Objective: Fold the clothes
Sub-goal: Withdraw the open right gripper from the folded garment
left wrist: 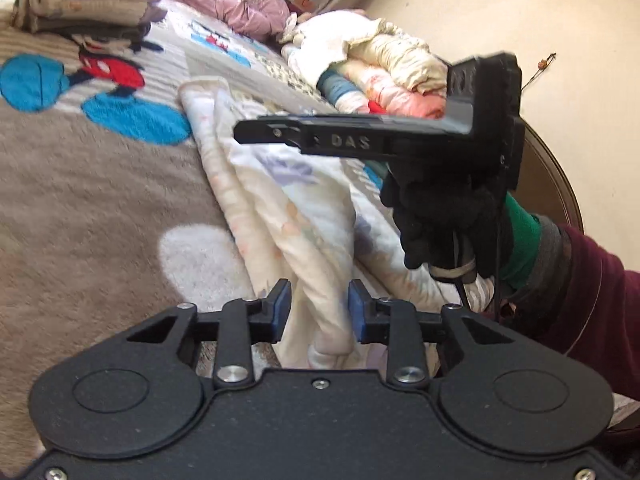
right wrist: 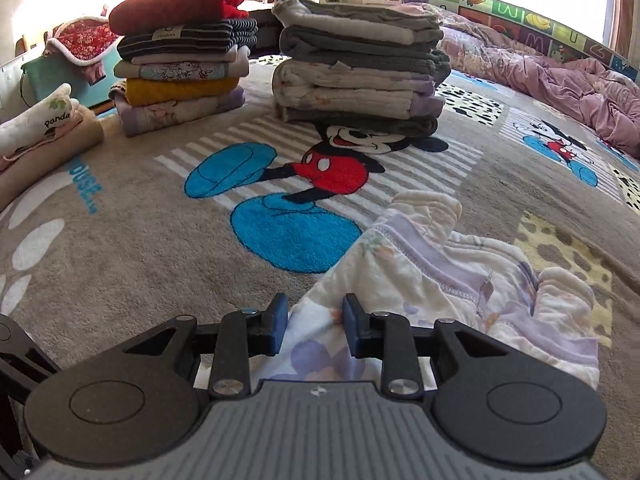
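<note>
A cream, lilac-flowered garment (left wrist: pixel 280 208) lies rumpled in long folds on the grey Mickey Mouse blanket (left wrist: pixel 80 184). My left gripper (left wrist: pixel 319 310) is open, its blue pads either side of a fold of the cloth at the near end. In the right wrist view the same garment (right wrist: pixel 460 280) shows its lilac neckline and a sleeve; my right gripper (right wrist: pixel 315 324) is open just above its near edge. The right gripper also shows in the left wrist view (left wrist: pixel 240 132), held by a black-gloved hand (left wrist: pixel 448 224) above the garment.
Two stacks of folded clothes (right wrist: pixel 360 68) (right wrist: pixel 180 60) stand at the back of the blanket (right wrist: pixel 120 240). A pink quilt (right wrist: pixel 580 92) lies at the right. Unfolded clothes (left wrist: pixel 380 68) are piled by the wall. A folded beige pile (right wrist: pixel 44 136) sits at left.
</note>
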Motion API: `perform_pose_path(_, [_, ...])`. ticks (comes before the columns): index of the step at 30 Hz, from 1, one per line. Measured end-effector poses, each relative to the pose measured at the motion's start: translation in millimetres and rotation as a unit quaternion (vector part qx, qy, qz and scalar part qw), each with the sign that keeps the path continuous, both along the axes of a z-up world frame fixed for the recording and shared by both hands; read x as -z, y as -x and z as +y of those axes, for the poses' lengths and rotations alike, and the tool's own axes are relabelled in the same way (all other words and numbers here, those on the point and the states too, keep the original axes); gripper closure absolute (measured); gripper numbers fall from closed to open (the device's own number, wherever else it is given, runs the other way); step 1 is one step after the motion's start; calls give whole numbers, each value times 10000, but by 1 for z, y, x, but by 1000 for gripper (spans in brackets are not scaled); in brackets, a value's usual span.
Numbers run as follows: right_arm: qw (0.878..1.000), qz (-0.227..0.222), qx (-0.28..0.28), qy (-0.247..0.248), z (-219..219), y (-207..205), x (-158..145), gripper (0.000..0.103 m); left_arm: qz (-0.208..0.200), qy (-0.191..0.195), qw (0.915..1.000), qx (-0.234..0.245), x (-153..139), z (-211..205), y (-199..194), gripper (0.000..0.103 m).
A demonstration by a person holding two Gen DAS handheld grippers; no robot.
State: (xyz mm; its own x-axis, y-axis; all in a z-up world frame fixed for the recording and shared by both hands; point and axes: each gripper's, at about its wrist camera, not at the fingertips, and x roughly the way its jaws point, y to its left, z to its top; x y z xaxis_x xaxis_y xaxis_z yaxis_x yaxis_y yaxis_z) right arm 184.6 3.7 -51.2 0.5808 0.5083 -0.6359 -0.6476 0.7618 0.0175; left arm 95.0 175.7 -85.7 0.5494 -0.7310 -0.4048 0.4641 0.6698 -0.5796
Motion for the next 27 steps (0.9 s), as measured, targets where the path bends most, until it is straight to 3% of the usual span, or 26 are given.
perform_pose_path(4, [9990, -259, 58, -354, -19, 23, -26, 71, -779, 97, 9962, -369, -19, 4, 7, 75])
perform_pose_path(7, [9985, -256, 118, -467, -33, 41, -30, 71, -1016, -214, 9945, -152, -22, -20, 1, 75])
perform_pose_path(10, [9985, -70, 282, -458, -42, 51, -18, 71, -466, -1198, 9916, 122, -1, -51, -14, 75])
perform_pose_path(12, [9989, 219, 374, -165, -41, 46, 6, 71, -381, -1445, 9887, 134, 10, -61, -18, 75])
perform_pose_path(15, [9978, 370, 409, -363, -48, 40, 31, 72, -356, -1448, 9888, 77, 11, -59, -18, 75])
perform_pose_path(17, [9975, 429, 469, -324, -45, 41, 26, 72, -413, -1423, 9889, 63, 10, -58, -14, 74])
perform_pose_path(20, [9985, 250, 429, -210, -44, 54, 8, 70, -577, -871, 9945, -76, -3, -45, -2, 60])
perform_pose_path(23, [9959, -21, 588, -691, -71, 79, -15, 63, -969, -764, 9918, -331, -17, -37, 14, 55])
perform_pose_path(27, [9877, -379, 1036, -1108, -122, 122, -24, 54, -1473, -1167, 9803, -611, -30, -32, 34, 43])
